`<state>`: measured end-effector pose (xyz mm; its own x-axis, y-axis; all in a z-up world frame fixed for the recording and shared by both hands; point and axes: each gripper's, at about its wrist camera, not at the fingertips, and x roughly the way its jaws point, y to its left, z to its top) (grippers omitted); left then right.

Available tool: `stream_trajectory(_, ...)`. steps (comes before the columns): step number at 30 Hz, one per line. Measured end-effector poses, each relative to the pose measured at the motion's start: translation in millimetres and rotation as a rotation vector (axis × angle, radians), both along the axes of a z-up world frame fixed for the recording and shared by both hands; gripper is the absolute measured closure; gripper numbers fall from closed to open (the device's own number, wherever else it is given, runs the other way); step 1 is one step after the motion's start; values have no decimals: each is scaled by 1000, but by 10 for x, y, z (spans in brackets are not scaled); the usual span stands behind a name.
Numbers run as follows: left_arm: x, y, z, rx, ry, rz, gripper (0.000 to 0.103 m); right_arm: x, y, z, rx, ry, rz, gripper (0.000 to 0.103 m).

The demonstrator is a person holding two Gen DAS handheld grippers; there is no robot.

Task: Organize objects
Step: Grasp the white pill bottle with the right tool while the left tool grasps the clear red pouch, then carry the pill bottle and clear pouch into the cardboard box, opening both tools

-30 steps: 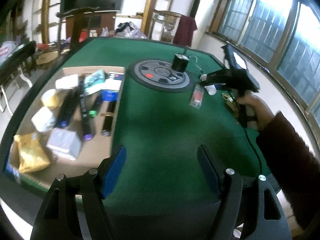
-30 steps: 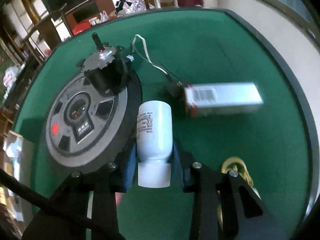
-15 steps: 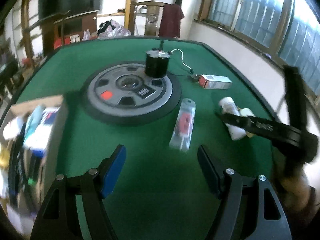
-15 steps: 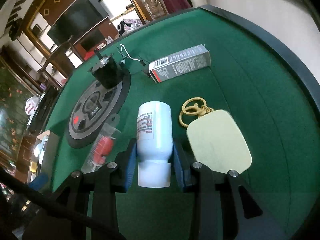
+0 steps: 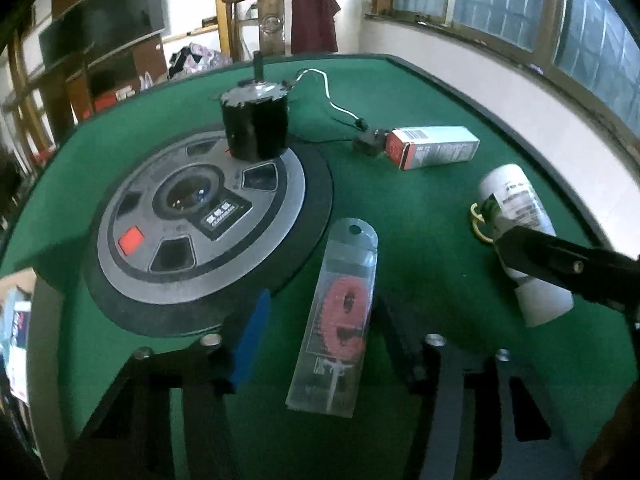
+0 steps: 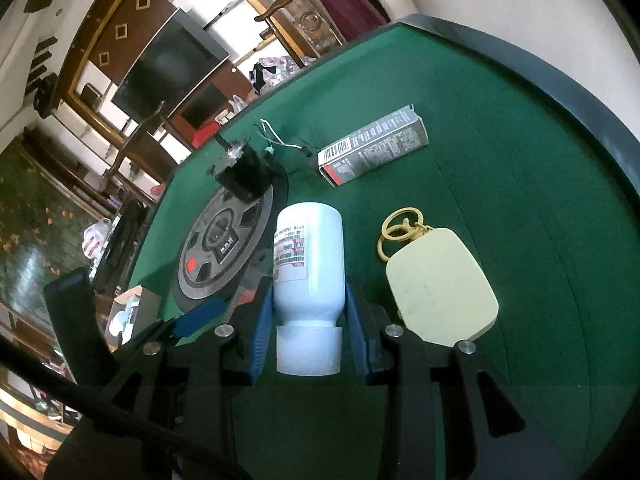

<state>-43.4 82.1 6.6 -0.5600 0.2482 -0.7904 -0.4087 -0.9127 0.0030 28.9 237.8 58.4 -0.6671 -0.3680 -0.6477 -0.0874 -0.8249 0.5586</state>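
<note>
Our right gripper (image 6: 308, 320) clamps the white bottle (image 6: 308, 264), light, rigid and slick, by its neck above the green table (image 6: 520, 200), while our left gripper (image 5: 316, 344), jaws wide, straddles the clear blister pack (image 5: 340, 320).

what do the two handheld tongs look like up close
Both the left tongs and the right tongs are matte black plastic frames with angular cut-outs and silver screw heads. Their fingers carry blue pads. A black cable crosses the right wrist view.
</note>
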Motion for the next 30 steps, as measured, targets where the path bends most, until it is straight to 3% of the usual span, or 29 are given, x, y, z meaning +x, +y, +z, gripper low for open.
stream_trajectory(2, 44, 31, 4, -6, 14, -17, 80, -8, -8, -8, -6, -2, 3, 72)
stream_trajectory(5, 125, 109, 5, -59, 48, -30, 80, -2, -16, 8, 2, 6, 3, 71)
stream_trajectory(8, 164, 68, 20, -41, 38, -28, 80, 8, -16, 17, 5, 15, 9, 71)
stream_trajectory(16, 419, -366, 330, 85, 29, 50, 80, -3, -113, 31, 33, 34, 51, 72)
stream_trajectory(22, 921, -927, 755, 181, 109, 131, 80, 33, -160, 73, 38, 70, 70, 72)
stream_trajectory(30, 1500, -2023, 1012, 177, 196, 313, 80, 116, -531, 89, 20, 53, 179, 72)
